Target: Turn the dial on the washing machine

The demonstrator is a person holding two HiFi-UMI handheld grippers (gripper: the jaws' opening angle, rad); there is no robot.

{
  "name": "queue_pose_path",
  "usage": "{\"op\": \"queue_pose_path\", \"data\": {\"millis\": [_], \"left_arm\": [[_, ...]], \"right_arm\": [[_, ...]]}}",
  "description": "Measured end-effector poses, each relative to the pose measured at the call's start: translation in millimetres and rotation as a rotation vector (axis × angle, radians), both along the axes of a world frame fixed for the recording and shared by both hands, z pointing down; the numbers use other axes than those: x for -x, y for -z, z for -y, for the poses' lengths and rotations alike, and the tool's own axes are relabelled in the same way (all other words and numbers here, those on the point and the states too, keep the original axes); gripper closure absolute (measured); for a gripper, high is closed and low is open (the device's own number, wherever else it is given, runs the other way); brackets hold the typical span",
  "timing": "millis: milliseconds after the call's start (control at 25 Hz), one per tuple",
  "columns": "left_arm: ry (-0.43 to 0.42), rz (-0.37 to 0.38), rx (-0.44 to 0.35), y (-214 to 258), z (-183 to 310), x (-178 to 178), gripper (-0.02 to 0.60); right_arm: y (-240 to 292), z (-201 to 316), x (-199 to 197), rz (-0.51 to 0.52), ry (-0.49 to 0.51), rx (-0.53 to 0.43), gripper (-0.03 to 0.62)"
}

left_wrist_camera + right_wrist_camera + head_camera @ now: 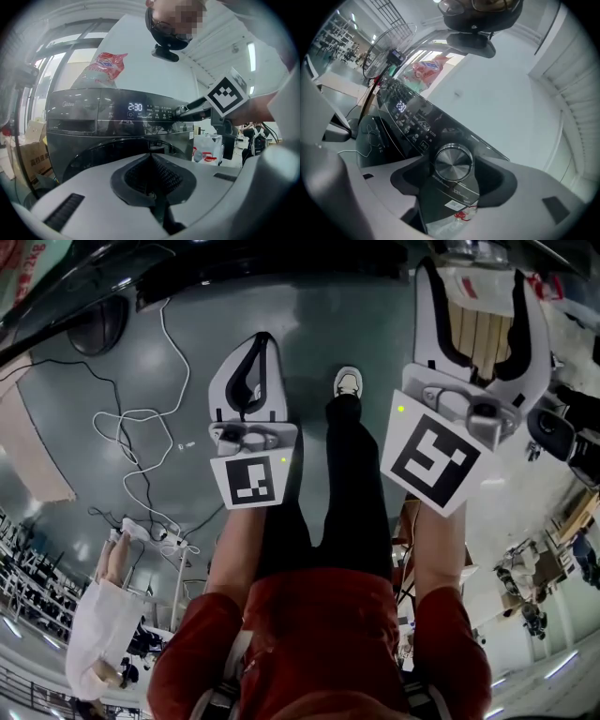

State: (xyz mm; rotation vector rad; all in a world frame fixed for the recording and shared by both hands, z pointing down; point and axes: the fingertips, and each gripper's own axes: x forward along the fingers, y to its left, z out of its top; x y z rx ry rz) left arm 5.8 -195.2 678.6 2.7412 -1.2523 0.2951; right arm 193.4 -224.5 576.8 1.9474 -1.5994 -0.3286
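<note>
Right gripper (pixel 454 183) keeps its jaws spread, flanking the dial (pixel 453 162) at twelve o'clock without touching it. The left gripper (pixel 151 159) has its jaws pressed together on nothing, seemingly unneeded.

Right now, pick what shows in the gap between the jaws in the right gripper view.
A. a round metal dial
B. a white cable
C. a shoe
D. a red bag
A: the round brushed-metal dial on the dark control panel sits in the gap of the right gripper, whose jaws stand apart on either side of it, not pressing it.
</note>
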Motion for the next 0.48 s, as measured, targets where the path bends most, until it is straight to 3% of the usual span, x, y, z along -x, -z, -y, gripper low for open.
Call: {"op": "queue_pose_path", "data": {"millis": [480], "left_arm": [[0.015,-0.008,0.020,-6.9,-1.8,2.8,0.571]], "right_arm": [[-4.2,6.1,2.6,-0.071,0.009,0.035,0.318]]}}
